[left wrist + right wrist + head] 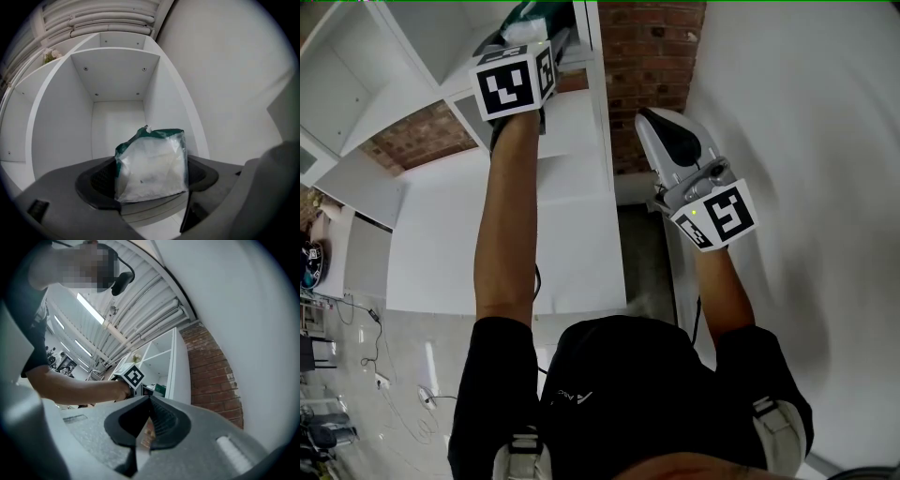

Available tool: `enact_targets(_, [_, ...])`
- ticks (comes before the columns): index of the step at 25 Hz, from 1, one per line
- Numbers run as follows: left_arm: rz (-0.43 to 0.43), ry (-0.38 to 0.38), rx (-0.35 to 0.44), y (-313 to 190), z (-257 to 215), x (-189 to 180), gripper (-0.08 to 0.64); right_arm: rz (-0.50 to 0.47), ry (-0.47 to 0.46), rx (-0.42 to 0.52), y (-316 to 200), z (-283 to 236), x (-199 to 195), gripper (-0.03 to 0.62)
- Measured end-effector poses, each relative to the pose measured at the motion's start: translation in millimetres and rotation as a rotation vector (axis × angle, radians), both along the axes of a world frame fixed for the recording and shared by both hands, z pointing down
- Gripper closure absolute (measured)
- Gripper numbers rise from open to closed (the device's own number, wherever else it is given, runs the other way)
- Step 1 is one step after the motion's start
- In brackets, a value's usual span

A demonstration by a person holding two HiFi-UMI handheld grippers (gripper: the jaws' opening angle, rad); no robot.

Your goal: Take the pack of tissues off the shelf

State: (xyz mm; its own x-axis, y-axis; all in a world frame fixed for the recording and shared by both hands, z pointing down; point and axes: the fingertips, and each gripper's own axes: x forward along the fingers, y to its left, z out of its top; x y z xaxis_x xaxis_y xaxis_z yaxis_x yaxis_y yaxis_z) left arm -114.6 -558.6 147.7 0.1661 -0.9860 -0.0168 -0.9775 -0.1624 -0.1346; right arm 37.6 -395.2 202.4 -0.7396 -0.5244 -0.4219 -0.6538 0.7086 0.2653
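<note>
Now left hand-held gripper (151,180) clasps pack of tissues (150,161)

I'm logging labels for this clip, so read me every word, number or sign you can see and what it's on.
No text reads clearly.
On the shirt logo: small white print, too small to read.
On the pack of tissues: green and clear wrap, no legible print.
On the marker cubes: black-and-white square patterns, no letters.

Head view looks down; 2 gripper views share the shelf (117,70).
</note>
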Motion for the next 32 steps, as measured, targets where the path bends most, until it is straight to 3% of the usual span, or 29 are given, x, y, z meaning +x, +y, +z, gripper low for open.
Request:
enact_targets(6, [-0.045,-0.001,0.046,4.6,-4.4,-6.8,0.253,0.000,0.005,-0.016,-3.1,7.8,-1.1,0.591])
enact_targets(14, [-0.036,0.052,0.147,31.2,-11.6,-11.0,0.266,0.014,0.013,-0.017,0.6,5.2,-0.9,0.591])
enact_targets(26, [0.086,0.161,0.368,152.9,-8.8,-19.4,0.267,0.016,0.007,-0.008,36.0,3.7,-10.5,0.591])
enact_targets(32, [0.158,0.230,0.376,210.6,26.7,-17.6,0.267,0.018,-0.025,-0.041,54.0,16.1,-12.1,0.591])
